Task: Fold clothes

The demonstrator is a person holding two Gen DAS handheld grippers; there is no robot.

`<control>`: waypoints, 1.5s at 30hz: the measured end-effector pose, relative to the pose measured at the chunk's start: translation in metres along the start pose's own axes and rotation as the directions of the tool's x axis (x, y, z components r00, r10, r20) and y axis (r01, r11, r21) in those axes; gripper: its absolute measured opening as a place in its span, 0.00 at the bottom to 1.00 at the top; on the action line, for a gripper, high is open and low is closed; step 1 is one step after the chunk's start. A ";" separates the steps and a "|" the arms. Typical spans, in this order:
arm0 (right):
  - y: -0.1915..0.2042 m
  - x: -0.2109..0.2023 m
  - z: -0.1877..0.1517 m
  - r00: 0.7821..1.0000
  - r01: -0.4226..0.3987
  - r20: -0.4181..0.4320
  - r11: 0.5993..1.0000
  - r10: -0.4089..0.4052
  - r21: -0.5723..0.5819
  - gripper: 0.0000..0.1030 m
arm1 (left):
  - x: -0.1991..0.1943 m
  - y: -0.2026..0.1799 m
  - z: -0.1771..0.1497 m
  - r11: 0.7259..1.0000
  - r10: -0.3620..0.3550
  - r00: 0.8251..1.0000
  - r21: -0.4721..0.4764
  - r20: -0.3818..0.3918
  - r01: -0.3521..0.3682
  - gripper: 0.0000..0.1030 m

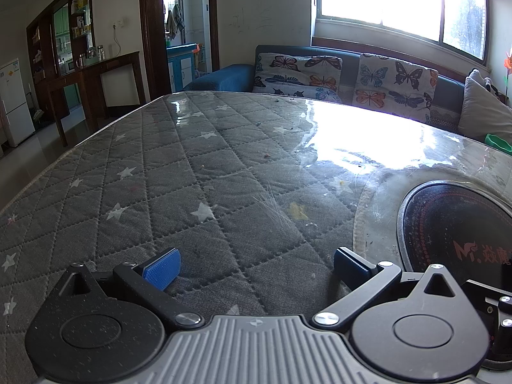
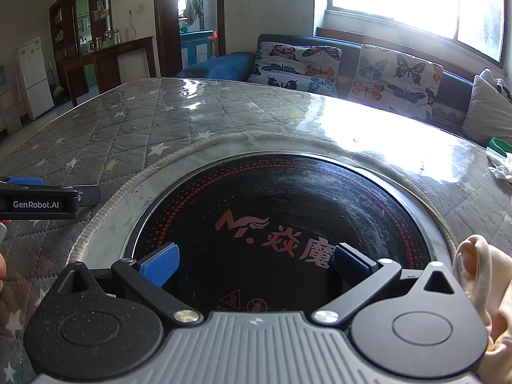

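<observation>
Cream-coloured soft cloth [image 2: 483,291] lies bunched at the right edge of the right wrist view, just beside the right gripper [image 2: 256,265] — not between its blue-padded fingers, which are spread wide with nothing in them. Below that gripper sits a round black glass cooktop [image 2: 288,198] with red lettering, set into the table. The left gripper [image 1: 256,265], fingers likewise wide apart and empty, hovers over the grey quilted star-patterned table cover [image 1: 160,176] — glossy under clear plastic.
</observation>
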State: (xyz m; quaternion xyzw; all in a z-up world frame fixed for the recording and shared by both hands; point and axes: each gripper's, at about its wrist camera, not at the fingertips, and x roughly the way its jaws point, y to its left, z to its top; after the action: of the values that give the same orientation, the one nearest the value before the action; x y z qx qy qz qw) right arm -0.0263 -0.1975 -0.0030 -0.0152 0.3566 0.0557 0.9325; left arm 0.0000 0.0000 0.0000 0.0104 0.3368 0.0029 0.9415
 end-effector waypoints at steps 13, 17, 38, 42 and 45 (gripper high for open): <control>0.000 0.000 0.000 1.000 0.000 0.000 1.000 0.000 0.000 1.00 | 0.000 0.000 0.000 1.000 0.000 1.000 0.000 0.000 0.000 1.00; 0.000 0.000 0.000 1.000 0.000 0.000 1.000 0.000 0.000 1.00 | 0.000 0.000 0.000 1.000 0.000 1.000 0.000 0.000 0.000 1.00; -0.008 -0.015 -0.002 0.999 -0.013 0.034 1.000 0.013 -0.002 1.00 | 0.003 0.000 -0.001 1.000 0.003 1.000 0.003 -0.001 -0.003 1.00; -0.009 -0.023 -0.003 0.999 -0.016 0.043 1.000 0.016 -0.008 1.00 | -0.001 -0.002 0.000 1.000 0.004 1.000 0.006 -0.001 -0.004 1.00; -0.008 -0.029 -0.005 0.998 -0.018 0.055 1.000 0.019 -0.014 1.00 | -0.002 -0.003 0.000 1.000 0.009 1.000 0.002 -0.002 -0.009 1.00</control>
State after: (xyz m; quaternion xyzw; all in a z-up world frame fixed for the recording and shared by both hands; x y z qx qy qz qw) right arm -0.0503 -0.2084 0.0128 -0.0168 0.3304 0.0672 0.9413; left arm -0.0014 -0.0026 0.0015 0.0128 0.3377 0.0070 0.9412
